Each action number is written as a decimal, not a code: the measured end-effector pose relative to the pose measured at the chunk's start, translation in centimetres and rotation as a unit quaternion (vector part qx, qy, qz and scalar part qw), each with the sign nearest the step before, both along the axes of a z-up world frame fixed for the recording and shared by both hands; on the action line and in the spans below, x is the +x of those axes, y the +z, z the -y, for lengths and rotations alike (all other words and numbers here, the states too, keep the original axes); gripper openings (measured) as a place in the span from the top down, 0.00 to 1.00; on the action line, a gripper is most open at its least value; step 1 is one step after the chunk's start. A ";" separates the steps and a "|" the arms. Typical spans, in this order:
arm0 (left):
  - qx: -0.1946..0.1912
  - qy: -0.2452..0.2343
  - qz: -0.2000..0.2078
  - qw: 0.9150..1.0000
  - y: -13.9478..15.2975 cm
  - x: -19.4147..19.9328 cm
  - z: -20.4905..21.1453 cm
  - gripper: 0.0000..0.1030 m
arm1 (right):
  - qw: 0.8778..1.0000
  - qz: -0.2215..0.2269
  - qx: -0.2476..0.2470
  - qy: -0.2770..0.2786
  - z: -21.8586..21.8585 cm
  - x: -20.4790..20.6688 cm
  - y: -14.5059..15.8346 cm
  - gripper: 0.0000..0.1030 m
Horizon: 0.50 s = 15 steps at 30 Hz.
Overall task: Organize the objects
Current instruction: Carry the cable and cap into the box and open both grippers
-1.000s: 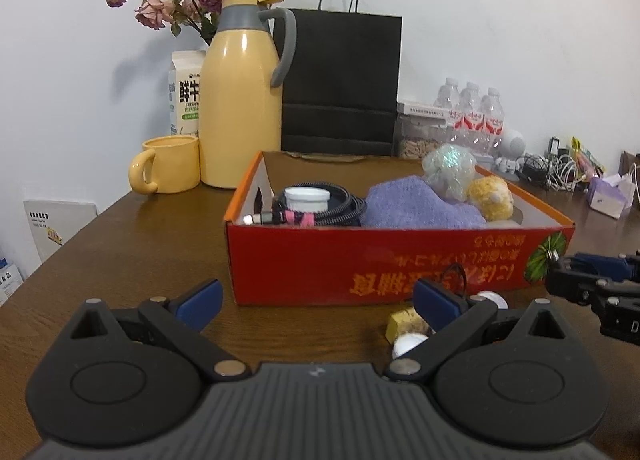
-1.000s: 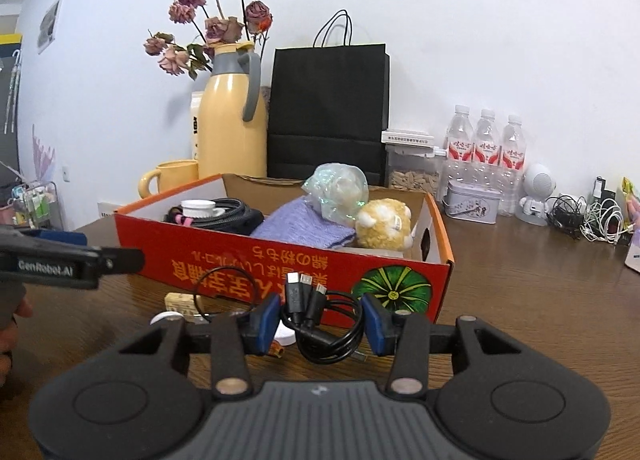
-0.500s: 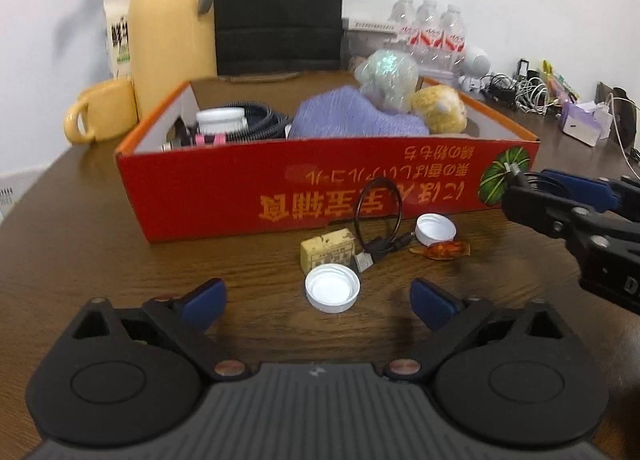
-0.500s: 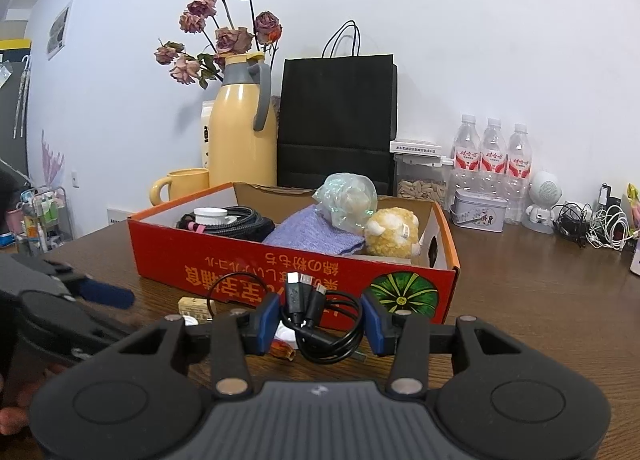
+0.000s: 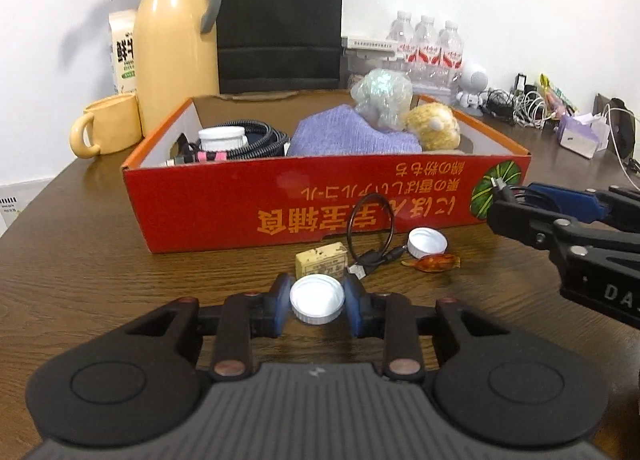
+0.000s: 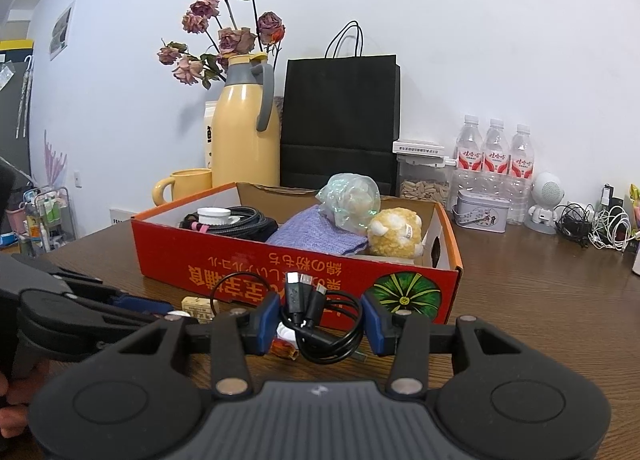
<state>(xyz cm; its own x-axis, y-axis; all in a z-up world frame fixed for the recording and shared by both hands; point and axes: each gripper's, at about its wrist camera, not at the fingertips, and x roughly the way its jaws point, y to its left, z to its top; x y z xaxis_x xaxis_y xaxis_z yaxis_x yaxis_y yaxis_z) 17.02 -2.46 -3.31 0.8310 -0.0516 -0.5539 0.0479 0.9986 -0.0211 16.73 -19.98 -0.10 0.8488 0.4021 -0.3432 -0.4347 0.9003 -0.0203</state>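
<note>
**Cap pinched on the left, cable bundle held on the right**

I see the worktop [image 5: 80, 260] carrying the red box [image 5: 224, 203], open-topped and already half filled: a black hose coil [image 5: 256, 137] at its left end, a purple cloth [image 5: 348, 135] in the middle, a plush toy [image 5: 434, 127] at the right. I judge the box to be the collecting place, which is why the loose bits lie just in front of its near wall.

My right gripper [image 6: 319, 318] has its fingers part closed on a coiled black cable [image 6: 320, 324], plugs standing up, lifted in front of the box for dropping in.

My left gripper [image 5: 317, 306] has its fingers closed against both sides of a white bottle cap [image 5: 317, 304], low over the worktop; whether it is lifted I cannot tell.

The left view alone shows what remains: a small tan block [image 5: 322, 264], a thin looped cable [image 5: 370, 238], a second white cap [image 5: 427, 242] and an amber wrapper [image 5: 434, 262]. The right view hides most of these behind its cable, but shows the box's right end wall.
</note>
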 end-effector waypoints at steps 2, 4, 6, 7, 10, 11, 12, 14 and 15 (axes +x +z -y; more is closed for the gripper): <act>-0.001 0.001 0.010 1.000 0.2 -0.5 -0.1 0.71 | 1.000 0.001 0.000 0.000 0.0 0.0 0.0 0.58; -0.006 0.003 0.023 1.000 0.7 -0.9 -0.3 0.71 | 1.000 0.004 0.001 0.001 0.0 -0.1 0.0 0.58; -0.013 0.002 0.040 0.999 1.5 -1.3 -0.7 0.71 | 1.000 0.010 0.002 0.003 -0.1 -0.2 0.2 0.58; -0.015 0.003 0.049 0.999 2.0 -1.3 -0.8 0.71 | 1.000 0.013 0.006 0.005 -0.1 -0.2 0.4 0.58; -0.018 0.007 0.076 0.997 3.8 -0.7 -1.3 0.71 | 0.999 0.024 0.017 0.013 -0.3 0.2 1.6 0.58; -0.019 0.008 0.083 0.996 4.4 -0.4 -1.5 0.71 | 0.999 0.029 0.019 0.014 -0.5 0.4 2.1 0.58; -0.019 0.011 0.091 0.996 5.0 0.0 -1.7 0.71 | 0.999 0.035 0.020 0.016 -0.9 0.8 2.6 0.58; -0.019 0.016 0.106 0.994 6.1 1.0 -2.2 0.71 | 0.999 0.043 0.022 0.021 -1.7 1.6 3.5 0.58; -0.019 0.019 0.113 0.993 6.6 1.5 -2.4 0.71 | 0.998 0.047 0.023 0.024 -2.2 2.1 3.9 0.58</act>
